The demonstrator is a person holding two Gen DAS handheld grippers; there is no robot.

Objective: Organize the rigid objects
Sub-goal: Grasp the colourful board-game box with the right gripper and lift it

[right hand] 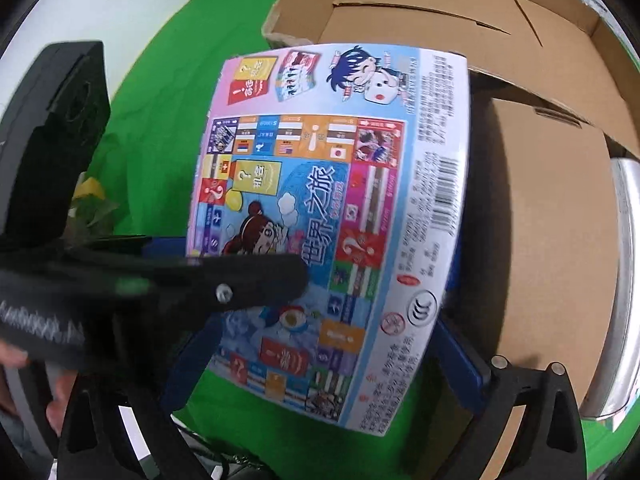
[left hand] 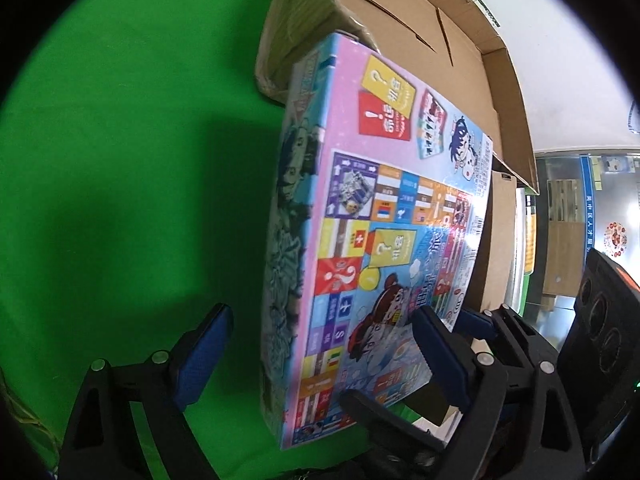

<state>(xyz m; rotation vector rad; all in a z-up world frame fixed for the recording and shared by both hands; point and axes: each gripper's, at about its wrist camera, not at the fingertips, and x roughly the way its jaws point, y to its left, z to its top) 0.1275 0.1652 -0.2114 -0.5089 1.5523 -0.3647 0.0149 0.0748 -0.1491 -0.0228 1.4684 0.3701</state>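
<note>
box: flat colourful printed board-game box (right hand: pixel 320 216), tilted, beside open brown cardboard carton (right hand: pixel 440 12)
left gripper (left hand: pixel 320 344): jaws apart, straddling box edge
right gripper (right hand: pixel 328 364): clamped on box
surface: green cloth (left hand: pixel 120 160)

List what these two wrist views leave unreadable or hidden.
- Left wrist view: whether the left gripper presses the board game box; its pads straddle the box's edge and contact is unclear.
- Right wrist view: the right gripper sits under the box; the box covers its fingertips, so grip is uncertain.
- Both views: the inside of the cardboard carton is cut off by the frame.
- Right wrist view: the box's small print is too small.
</note>
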